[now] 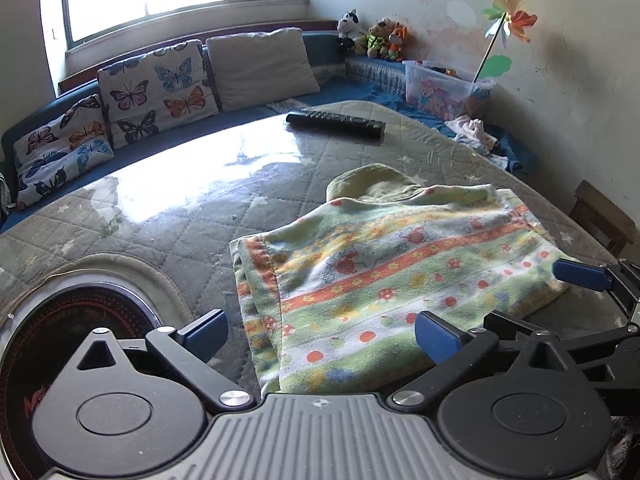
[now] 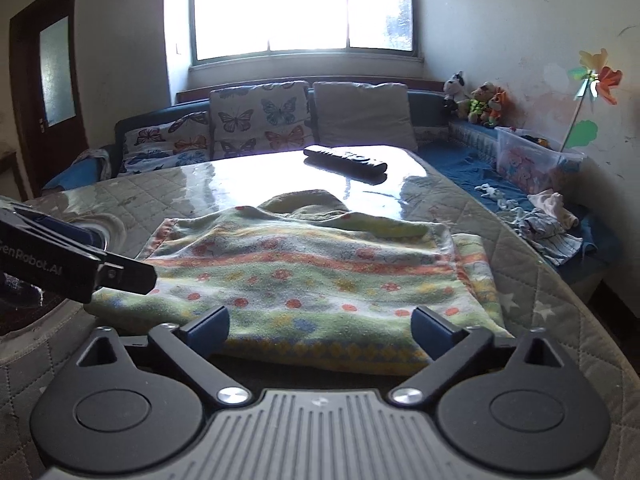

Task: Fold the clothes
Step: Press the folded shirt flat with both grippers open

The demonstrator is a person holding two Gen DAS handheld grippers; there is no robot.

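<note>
A striped fleece garment (image 1: pixel 372 276) in green, orange and white, printed with ladybirds and flowers, lies folded flat on the quilted table cover (image 1: pixel 180 216); it also fills the middle of the right wrist view as the same garment (image 2: pixel 304 276). My left gripper (image 1: pixel 322 332) is open just above its near edge, holding nothing. My right gripper (image 2: pixel 320 328) is open too, its fingers straddling the near edge of the cloth. The right gripper's blue fingertips (image 1: pixel 580 274) show at the far right of the left wrist view. The left gripper's black body (image 2: pixel 76 264) enters from the left.
A black remote control (image 1: pixel 336 122) lies at the table's far side. A round black induction hob (image 1: pixel 72 344) sits in a cut-out at the near left. Behind are butterfly cushions (image 1: pixel 156 88), a blue sofa, a clear toy box (image 1: pixel 444 90) and loose clothes (image 2: pixel 548 220).
</note>
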